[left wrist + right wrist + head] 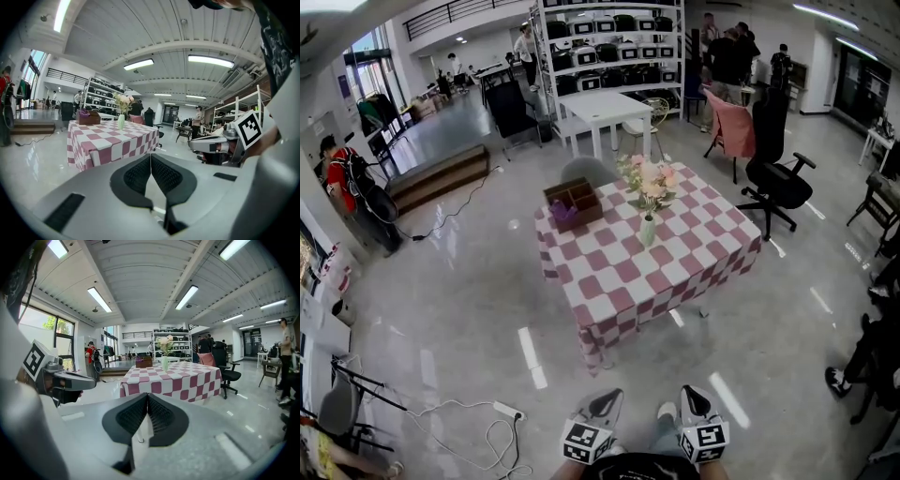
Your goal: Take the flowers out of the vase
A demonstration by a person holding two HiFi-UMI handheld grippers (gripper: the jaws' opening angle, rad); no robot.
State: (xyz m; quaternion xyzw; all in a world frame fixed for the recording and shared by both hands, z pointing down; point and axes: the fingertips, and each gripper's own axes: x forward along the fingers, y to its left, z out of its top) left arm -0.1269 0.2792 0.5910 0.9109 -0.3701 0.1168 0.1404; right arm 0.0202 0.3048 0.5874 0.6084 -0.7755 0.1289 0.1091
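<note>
Both claws are clenched, nothing in either. On my left gripper the pads press together at the tip, with no object between them. My right gripper is the same: pads meeting, empty. In the head view the two sit side by side at the bottom edge over bare floor. They point toward the table and are well apart from it.

The flowers are in the vase, a bunch of pale pink and cream blooms with the stems down inside. The vase is pale green, upright, near the middle of the table. The table wears a pink-and-white checked cloth that hangs down its sides.

A box of brown wood with compartments stands on the table toward the far left corner, as the head view shows it, apart from the vase. Something purple lies in one compartment; I cannot tell what.

A black chair stands on the floor right of the table, with a pink chair beyond it. A white table is behind, then shelves loaded with dark cases. A cable with a power strip lies on the floor left of my grippers. People stand at the back of the room.

From each gripper view the table sits ahead, flowers and vase on top, box beside them. Each view also shows the other gripper off to the side.
</note>
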